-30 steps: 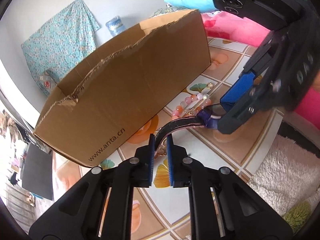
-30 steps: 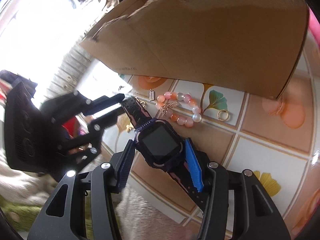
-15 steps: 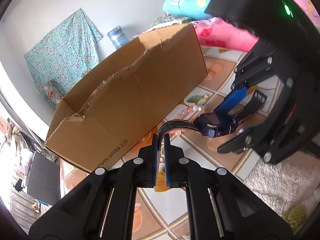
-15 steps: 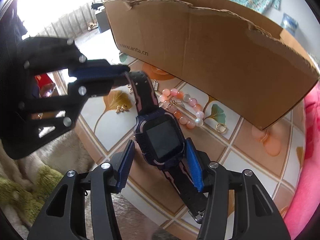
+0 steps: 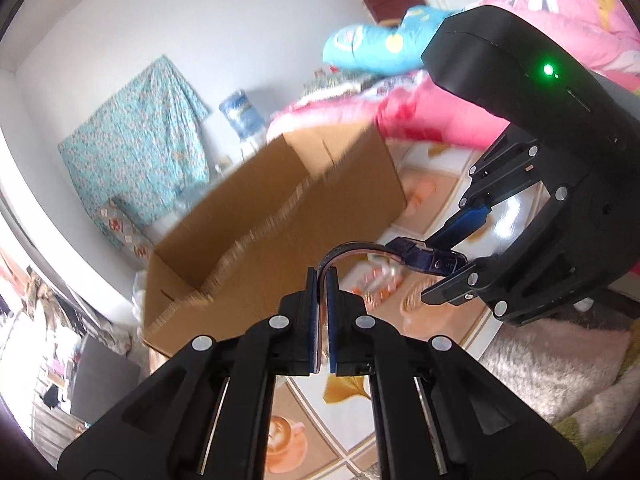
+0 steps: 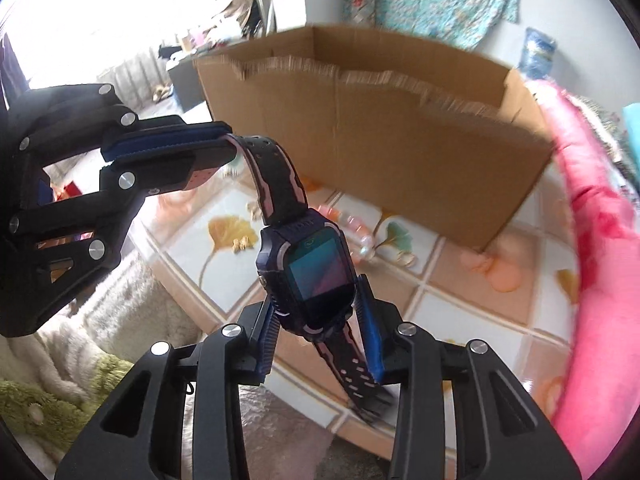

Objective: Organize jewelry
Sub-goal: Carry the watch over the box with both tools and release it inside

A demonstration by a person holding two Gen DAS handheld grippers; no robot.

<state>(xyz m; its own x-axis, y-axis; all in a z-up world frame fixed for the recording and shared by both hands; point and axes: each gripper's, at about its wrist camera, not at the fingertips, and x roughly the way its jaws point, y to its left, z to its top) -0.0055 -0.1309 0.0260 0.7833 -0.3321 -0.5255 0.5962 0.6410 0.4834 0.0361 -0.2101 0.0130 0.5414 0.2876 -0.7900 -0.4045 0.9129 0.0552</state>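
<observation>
A dark purple smartwatch [image 6: 316,272] hangs in the air between both grippers, above the tiled floor. My left gripper [image 5: 323,280] is shut on the end of its black-and-pink strap [image 5: 348,249]; the right wrist view has that gripper [image 6: 230,146] at the left. My right gripper [image 6: 318,296] has the watch body between its blue pads; its jaws are closing and the pads touch the case sides. The other strap hangs down between the right fingers. An open cardboard box [image 6: 400,148] stands just behind. A pink bead bracelet [image 6: 352,224], a gold ring [image 6: 408,258] and a gold charm [image 6: 244,244] lie on the floor.
A fluffy cream and green rug [image 6: 112,320] borders the tiles near me. Pink bedding [image 6: 592,240] runs along the right side. A water bottle [image 5: 242,114] and a blue patterned cloth [image 5: 140,140] stand behind the cardboard box [image 5: 280,208] by the wall.
Both grippers have risen with the watch, so the box's open top now shows. The right jaws have narrowed onto the watch body. The left gripper stays shut on the strap.
</observation>
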